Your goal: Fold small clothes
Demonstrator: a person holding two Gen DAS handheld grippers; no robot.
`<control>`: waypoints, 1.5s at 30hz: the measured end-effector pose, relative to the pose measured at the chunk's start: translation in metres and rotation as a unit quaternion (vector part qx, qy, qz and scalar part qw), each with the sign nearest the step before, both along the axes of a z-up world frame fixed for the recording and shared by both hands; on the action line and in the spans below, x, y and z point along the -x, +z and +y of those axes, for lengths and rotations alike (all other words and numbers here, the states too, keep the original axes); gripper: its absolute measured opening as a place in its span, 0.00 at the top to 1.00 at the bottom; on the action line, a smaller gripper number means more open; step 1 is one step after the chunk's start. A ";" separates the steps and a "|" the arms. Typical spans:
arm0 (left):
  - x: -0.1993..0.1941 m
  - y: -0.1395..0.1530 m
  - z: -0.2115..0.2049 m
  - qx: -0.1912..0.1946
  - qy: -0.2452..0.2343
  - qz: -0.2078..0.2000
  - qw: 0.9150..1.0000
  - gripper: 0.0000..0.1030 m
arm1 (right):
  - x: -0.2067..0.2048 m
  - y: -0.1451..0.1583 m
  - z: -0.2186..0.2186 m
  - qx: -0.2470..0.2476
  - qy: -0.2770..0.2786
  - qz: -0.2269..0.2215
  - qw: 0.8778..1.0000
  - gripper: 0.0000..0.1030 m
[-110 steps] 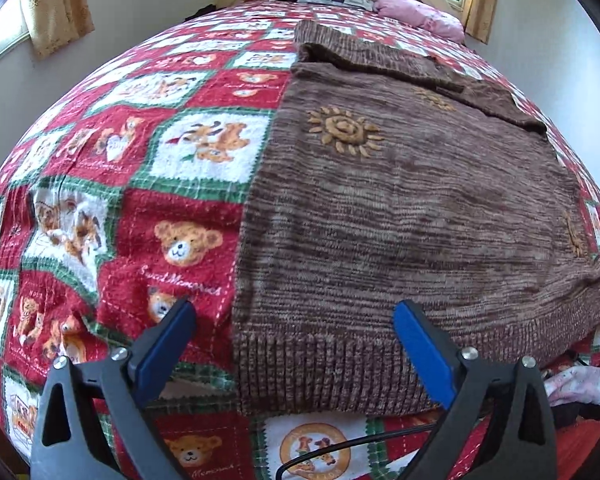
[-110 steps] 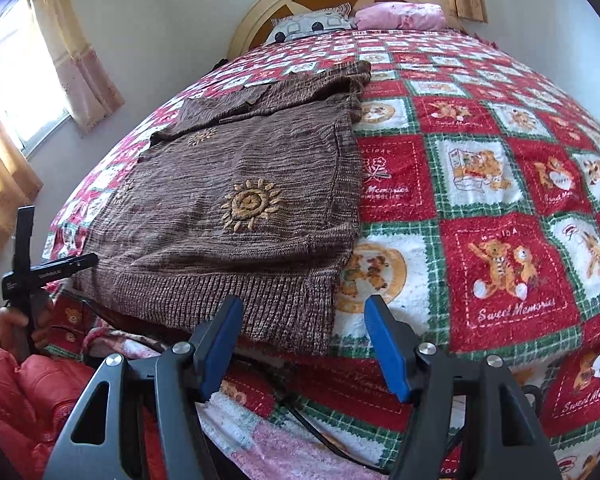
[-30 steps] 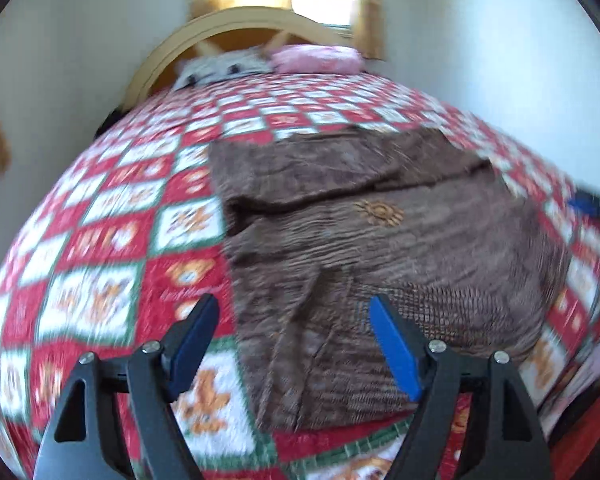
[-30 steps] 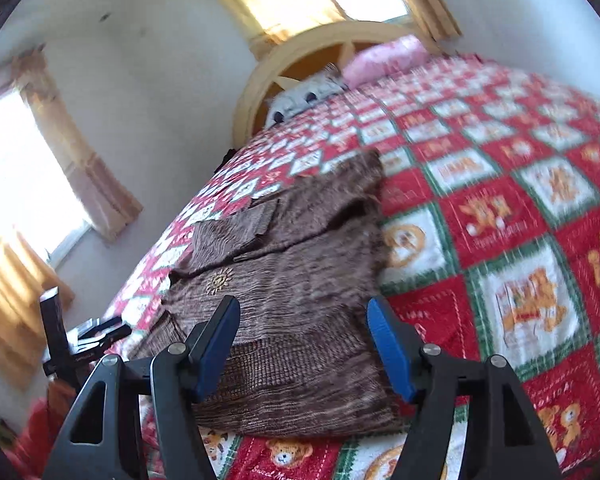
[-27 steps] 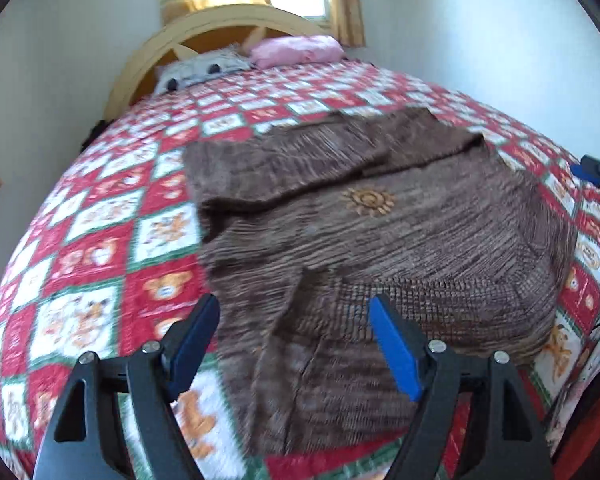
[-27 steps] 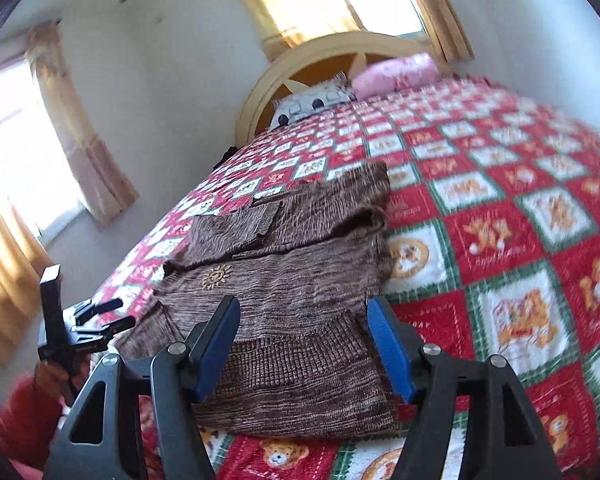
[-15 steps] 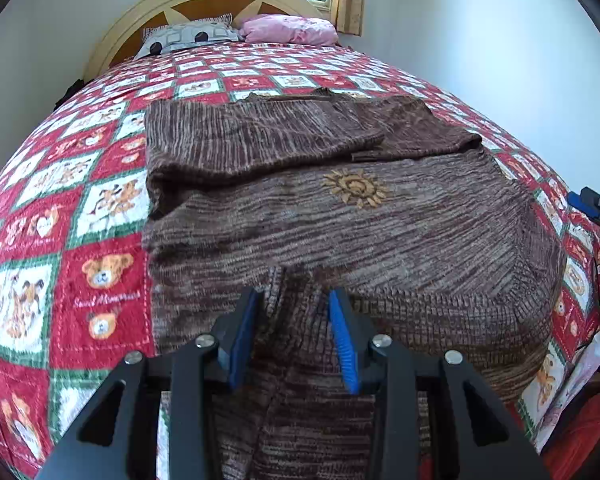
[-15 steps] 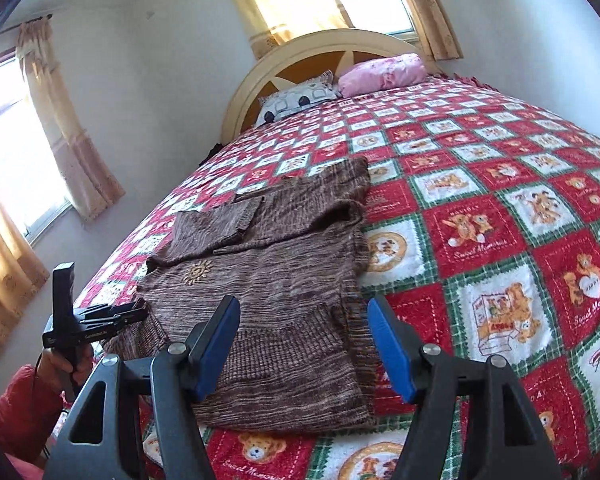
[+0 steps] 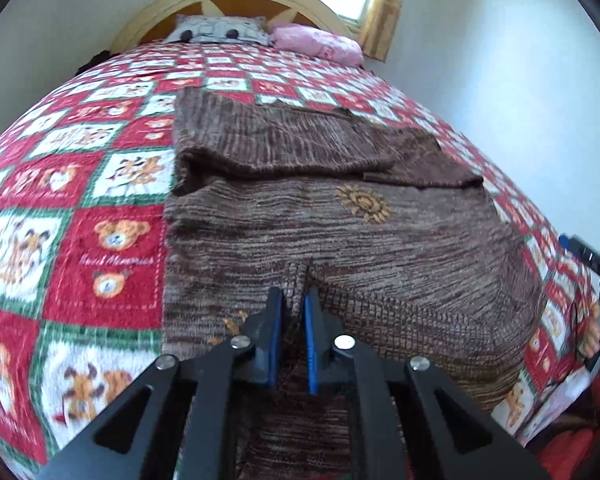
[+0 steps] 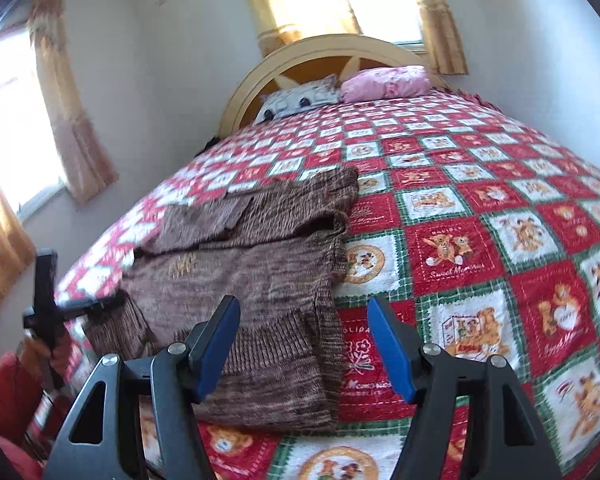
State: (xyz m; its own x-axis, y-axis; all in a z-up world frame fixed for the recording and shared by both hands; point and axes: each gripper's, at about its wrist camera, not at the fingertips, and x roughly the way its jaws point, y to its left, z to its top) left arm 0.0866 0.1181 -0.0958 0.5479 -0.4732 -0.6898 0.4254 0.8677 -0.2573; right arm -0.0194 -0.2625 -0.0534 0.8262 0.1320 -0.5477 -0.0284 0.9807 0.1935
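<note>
A brown knitted sweater (image 9: 340,240) with an orange sun motif lies on the bed, its sleeves folded across the top and its ribbed hem turned up. My left gripper (image 9: 292,300) is shut on a pinch of the sweater's folded hem and holds it a little above the bed. In the right wrist view the sweater (image 10: 260,272) lies to the left. My right gripper (image 10: 304,336) is open and empty, above the sweater's near right edge. The left gripper (image 10: 72,308) shows at the far left of that view, at the sweater's left hem.
The bed carries a red, white and green teddy-bear quilt (image 9: 112,240), (image 10: 480,248). A grey pillow (image 9: 216,30) and a pink pillow (image 9: 316,42) lie by the wooden headboard (image 10: 324,60). Curtained windows are on the walls. The quilt stretches far to the right.
My left gripper has closed on the sweater's turned-up hem. The hem was brought from the bed's near edge up onto the body. My right gripper has stayed open and shifted slightly.
</note>
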 end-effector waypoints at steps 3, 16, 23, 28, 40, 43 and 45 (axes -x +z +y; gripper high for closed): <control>0.009 0.003 0.004 0.032 0.015 -0.004 0.999 0.90 | -0.008 -0.010 0.015 0.034 0.025 0.017 0.999 0.35; 0.018 0.000 0.001 0.020 0.034 -0.014 0.999 0.89 | -0.040 -0.051 0.062 0.151 0.073 0.085 0.982 0.84; 0.018 0.008 0.009 0.049 0.069 -0.015 0.996 0.90 | -0.032 -0.031 0.048 0.090 0.058 0.062 0.992 0.96; 0.020 0.024 0.011 0.057 0.073 -0.038 0.995 0.90 | -0.026 -0.001 0.038 0.063 0.034 0.016 0.997 0.96; -0.014 0.030 0.016 0.051 0.143 -0.043 0.988 0.90 | -0.052 0.000 0.029 0.100 -0.028 0.008 0.995 0.96; -0.025 0.021 0.020 0.063 0.156 -0.025 0.985 0.90 | -0.061 -0.010 0.027 0.098 -0.028 0.026 0.994 0.96; -0.030 0.014 0.017 0.054 0.159 -0.018 0.986 0.90 | -0.069 -0.018 0.026 0.100 -0.026 0.044 0.994 0.96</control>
